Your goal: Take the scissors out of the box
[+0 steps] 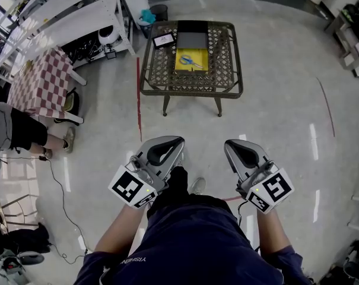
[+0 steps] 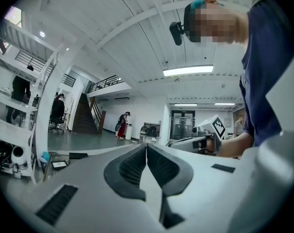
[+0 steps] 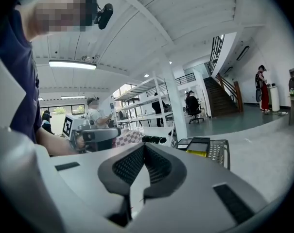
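Standing well back from the wicker surface (image 1: 226,70), left tool (image 1: 163,149) and right tool (image 1: 243,152) both closed tight on nothing, probably carried idle until within reach. Lying inside the open yellow box (image 1: 198,67), upper centre of frame: blue scissors (image 1: 189,60).

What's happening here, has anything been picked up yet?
A person stands back from the brown lattice table with a gripper in each hand. The left gripper and the right gripper both have their jaws together, with nothing between them. The blue-handled scissors lie untouched in the open yellow-lined box on the table.
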Demonstrator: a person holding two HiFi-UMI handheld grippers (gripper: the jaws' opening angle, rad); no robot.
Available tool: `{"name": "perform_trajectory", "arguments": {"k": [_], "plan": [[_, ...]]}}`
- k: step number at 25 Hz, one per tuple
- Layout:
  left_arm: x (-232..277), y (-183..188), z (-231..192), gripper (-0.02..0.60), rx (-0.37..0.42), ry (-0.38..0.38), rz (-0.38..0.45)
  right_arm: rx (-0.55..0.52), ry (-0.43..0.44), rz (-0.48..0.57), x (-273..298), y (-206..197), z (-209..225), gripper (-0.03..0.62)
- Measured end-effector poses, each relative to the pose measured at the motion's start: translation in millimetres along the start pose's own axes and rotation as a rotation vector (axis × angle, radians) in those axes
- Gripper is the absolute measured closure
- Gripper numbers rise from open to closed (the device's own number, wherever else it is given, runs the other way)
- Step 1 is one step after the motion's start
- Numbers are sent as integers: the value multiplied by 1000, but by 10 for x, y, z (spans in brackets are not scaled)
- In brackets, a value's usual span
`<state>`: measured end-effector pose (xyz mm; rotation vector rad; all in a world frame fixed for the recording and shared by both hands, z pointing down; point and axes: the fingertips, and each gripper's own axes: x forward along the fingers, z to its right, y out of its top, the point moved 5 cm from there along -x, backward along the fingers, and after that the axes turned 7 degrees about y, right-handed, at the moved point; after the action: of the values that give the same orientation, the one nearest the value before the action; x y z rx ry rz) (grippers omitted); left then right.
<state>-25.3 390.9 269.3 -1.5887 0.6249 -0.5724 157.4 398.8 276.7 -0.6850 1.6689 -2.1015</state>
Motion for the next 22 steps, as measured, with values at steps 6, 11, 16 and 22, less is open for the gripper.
{"name": "perform_trajectory", "arguments": {"k": [6, 11, 16, 22], "plan": [[166, -25, -234, 555, -15, -5, 1, -3, -5, -9, 191, 32, 184, 580], [359, -36, -534, 555, -14, -17, -3, 5, -4, -8, 482, 64, 398, 580], [561, -25, -935, 555, -24, -24, -13, 15, -2, -22, 858, 125, 624, 580], [797, -36, -1430, 555, -21, -44, -22, 22, -13, -32, 1303, 170, 910, 580]]}}
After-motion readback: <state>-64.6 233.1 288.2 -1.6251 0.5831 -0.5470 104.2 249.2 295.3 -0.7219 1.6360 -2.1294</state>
